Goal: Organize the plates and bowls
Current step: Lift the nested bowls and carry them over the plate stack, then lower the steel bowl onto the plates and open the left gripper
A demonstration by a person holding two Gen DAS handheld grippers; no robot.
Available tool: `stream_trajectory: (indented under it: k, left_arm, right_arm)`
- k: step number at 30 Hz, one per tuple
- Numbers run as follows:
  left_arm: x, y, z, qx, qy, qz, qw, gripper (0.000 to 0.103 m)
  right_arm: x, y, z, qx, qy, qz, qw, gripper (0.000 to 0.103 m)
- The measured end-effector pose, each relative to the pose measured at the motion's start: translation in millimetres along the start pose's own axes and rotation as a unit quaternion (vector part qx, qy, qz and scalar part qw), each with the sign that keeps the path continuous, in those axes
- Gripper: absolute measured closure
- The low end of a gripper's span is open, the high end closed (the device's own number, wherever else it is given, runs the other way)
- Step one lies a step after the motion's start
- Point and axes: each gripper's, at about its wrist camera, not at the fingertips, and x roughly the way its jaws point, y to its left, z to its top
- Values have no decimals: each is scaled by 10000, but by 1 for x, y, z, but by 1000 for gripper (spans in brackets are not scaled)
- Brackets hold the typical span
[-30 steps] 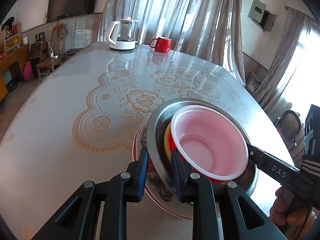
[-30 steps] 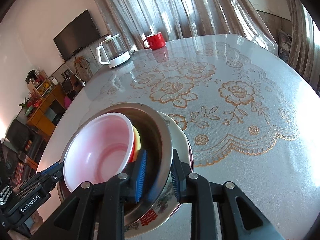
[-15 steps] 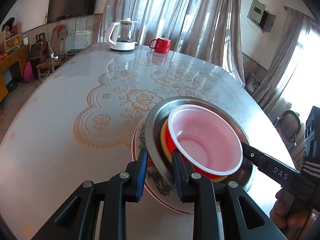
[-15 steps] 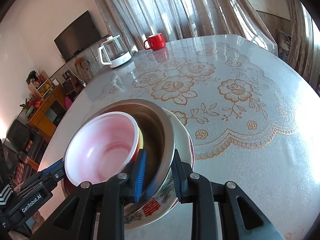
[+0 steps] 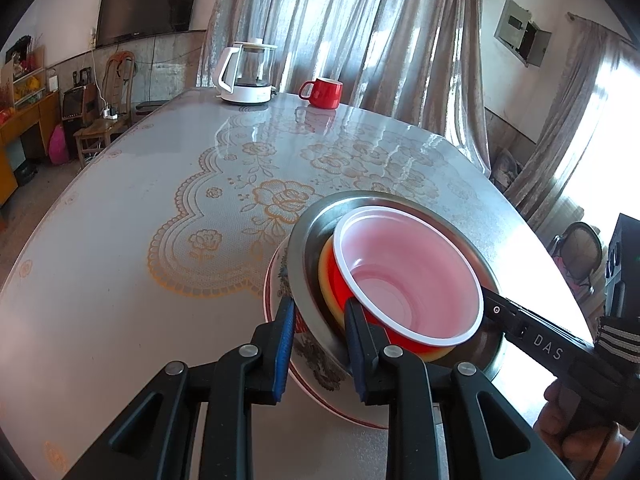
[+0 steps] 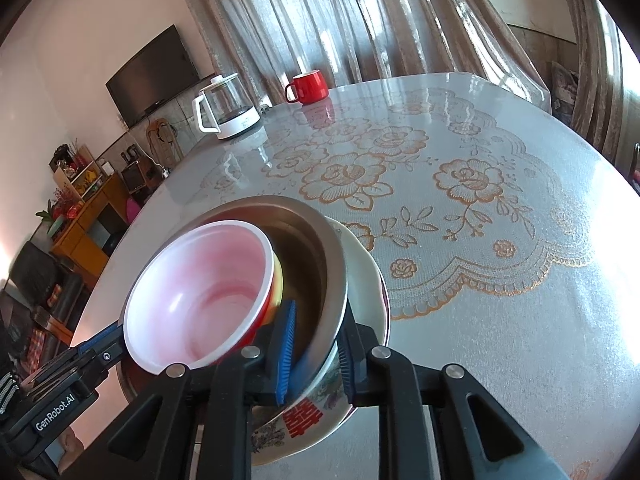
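- Your left gripper is clamped on the near rim of the steel bowl, one finger outside and one inside; your right gripper pinches the opposite rim the same way.
- The stack sits near the table edge closest to you: plate at the bottom, steel bowl on it, then a yellow bowl and the red bowl nested inside.
- Risk: both grips hold only the steel rim. I can't tell whether the plate is pinched too; if you lift, it may stay behind or drop off.
- Risk: the stack is tilted, and the red bowl leans toward the left gripper's side. Tip further and the loose inner bowls could slide out.
- Risk: smooth steel against narrow pads may slip if the two hands pull apart or move unevenly.
- Against the picture a second ago: the stack has shifted a little farther onto the table, showing more of the plate in front of the left fingers.
- The grips are unchanged; kettle and mug stand where they were.
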Motion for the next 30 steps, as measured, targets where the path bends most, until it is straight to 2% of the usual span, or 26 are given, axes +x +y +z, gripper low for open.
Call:
stream_trajectory:
  k: [13,30]
  left_arm:
    - [0,2,-1,-1,-46,34,10000,77]
    - [-3,-4,-1,7,-111,261,9996,77]
  right_arm:
    - [1,2,0,-1,102,10,9999,82]
    - [-12,8,-12,-238,-24,105,9997,75]
